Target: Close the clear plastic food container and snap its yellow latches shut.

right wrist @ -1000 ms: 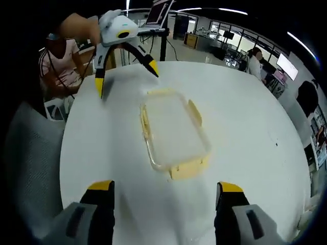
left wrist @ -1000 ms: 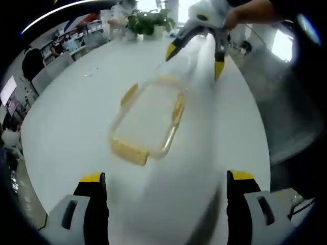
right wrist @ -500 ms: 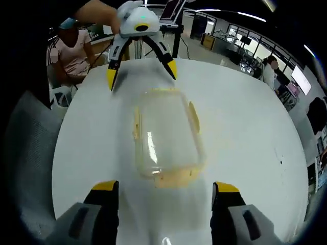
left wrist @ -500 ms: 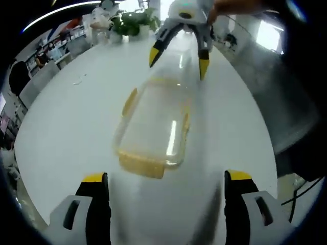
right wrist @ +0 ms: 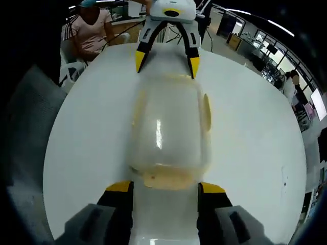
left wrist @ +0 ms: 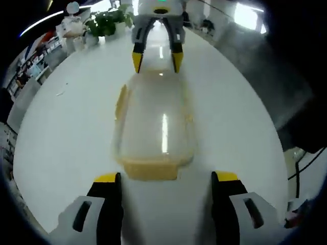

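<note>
The clear plastic food container (left wrist: 153, 125) lay on the white round desk (left wrist: 66, 132), between the two tools. Compared with a second ago, both tools had been brought in along the container's long axis from opposite ends. In the left gripper view, the left tool (left wrist: 166, 178) was held wide open, its jaws to either side of the near yellow end latch (left wrist: 150, 168), with nothing gripped. In the right gripper view, the right tool (right wrist: 164, 188) was likewise held open, its jaws flanking the other end latch (right wrist: 166, 178), nothing being held. Each tool was also seen at the far end in the other's view. The side latch (left wrist: 121, 99) was seen splayed outward, so it was judged unsnapped. The approach was judged finished, with pressing of the end latches next; whether the lid was fully seated could not be told.
</note>
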Motion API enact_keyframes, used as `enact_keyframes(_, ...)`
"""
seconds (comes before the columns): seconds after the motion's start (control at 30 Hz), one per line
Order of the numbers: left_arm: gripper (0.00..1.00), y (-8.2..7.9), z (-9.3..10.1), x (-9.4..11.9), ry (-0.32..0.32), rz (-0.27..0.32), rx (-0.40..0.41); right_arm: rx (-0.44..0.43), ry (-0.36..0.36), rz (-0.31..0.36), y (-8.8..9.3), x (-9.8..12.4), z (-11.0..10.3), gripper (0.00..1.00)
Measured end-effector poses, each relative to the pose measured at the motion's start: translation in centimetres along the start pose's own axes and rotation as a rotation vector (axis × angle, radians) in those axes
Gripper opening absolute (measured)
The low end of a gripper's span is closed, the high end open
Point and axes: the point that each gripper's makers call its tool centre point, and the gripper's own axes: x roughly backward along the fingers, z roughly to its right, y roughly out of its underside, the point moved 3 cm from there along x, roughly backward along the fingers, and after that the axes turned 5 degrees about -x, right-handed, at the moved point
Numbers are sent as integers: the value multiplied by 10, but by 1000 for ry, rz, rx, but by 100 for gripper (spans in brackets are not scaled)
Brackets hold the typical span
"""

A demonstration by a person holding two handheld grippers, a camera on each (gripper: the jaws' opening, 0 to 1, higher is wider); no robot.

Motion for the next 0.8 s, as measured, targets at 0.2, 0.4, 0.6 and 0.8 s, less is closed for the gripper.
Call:
enact_keyframes(0.2, 37, 0, -10, 3, 32, -55, -60, -13, -39, 4, -5, -3, 1, 38)
enact_keyframes(0.4, 37, -1, -12, 1, 27, -73, -70, -25, -72, 11, -6, -5, 2, 37)
enact_keyframes(0.6, 37, 1, -12, 0, 23, -12, -80, 15, -91, -30, -7, -5, 3, 38)
enact_keyframes(0.8, 37, -1, -13, 0, 8, 9, -68, 16, -100, -64, -7, -5, 10, 37)
